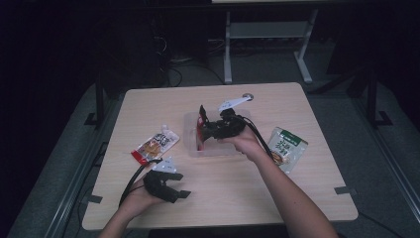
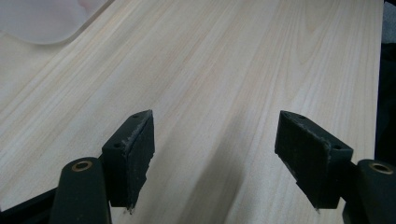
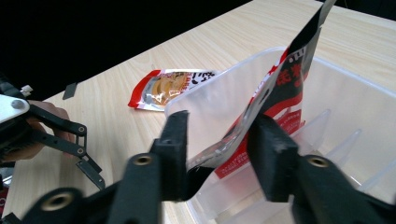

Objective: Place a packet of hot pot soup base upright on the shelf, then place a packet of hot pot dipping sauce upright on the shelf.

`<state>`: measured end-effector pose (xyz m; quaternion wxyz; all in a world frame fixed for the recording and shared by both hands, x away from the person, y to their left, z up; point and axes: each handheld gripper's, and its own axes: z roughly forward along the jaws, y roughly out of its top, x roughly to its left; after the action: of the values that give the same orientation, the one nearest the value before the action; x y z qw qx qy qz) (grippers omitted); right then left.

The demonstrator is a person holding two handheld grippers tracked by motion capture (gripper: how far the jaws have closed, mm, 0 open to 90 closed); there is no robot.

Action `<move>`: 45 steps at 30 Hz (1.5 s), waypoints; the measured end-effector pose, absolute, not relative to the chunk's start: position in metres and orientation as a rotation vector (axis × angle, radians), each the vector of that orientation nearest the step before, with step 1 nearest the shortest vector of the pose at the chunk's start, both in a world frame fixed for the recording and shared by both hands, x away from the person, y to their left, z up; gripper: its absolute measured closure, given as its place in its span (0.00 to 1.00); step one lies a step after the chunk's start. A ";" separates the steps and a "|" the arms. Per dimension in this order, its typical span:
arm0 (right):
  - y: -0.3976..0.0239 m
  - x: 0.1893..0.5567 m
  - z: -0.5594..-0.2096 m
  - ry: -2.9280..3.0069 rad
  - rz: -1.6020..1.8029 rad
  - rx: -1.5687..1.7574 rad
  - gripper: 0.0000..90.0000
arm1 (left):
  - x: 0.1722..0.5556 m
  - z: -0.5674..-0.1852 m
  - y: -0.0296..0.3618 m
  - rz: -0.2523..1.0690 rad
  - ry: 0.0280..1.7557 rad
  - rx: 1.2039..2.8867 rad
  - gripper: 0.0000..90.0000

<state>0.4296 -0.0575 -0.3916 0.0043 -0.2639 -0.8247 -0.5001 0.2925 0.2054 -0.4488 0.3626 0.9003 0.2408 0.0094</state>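
Observation:
A red and black snack pouch (image 3: pixel 285 79) stands upright in a clear plastic container (image 3: pixel 219 93) at the middle of the table. My right gripper (image 3: pixel 220 128) reaches over the container's rim, its jaws apart on either side of the pouch's lower edge with a gap showing, so it is open. In the high view the right gripper (image 1: pixel 204 130) sits at the container (image 1: pixel 190 134), and the pouch (image 1: pixel 201 116) sticks up beside it. My left gripper (image 1: pixel 181 186) rests near the front left, open with nothing in it; between its pads (image 2: pixel 135 154) lies bare wood.
An orange snack pouch (image 1: pixel 154 145) lies flat left of the container. A green pouch (image 1: pixel 286 148) lies to the right, beside the right forearm. A small round disc (image 1: pixel 247 96) sits near the far edge. A table frame stands on the floor beyond.

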 end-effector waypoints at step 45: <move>-0.129 0.348 -0.404 -2.765 -1.486 -0.924 0.19 | 0.292 -0.447 0.212 0.052 0.693 2.288 0.29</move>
<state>0.3477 -0.1286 -0.4037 -0.0653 -0.2818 -0.8432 -0.4532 0.2920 0.2117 -0.4468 0.3664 0.8902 0.2698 0.0202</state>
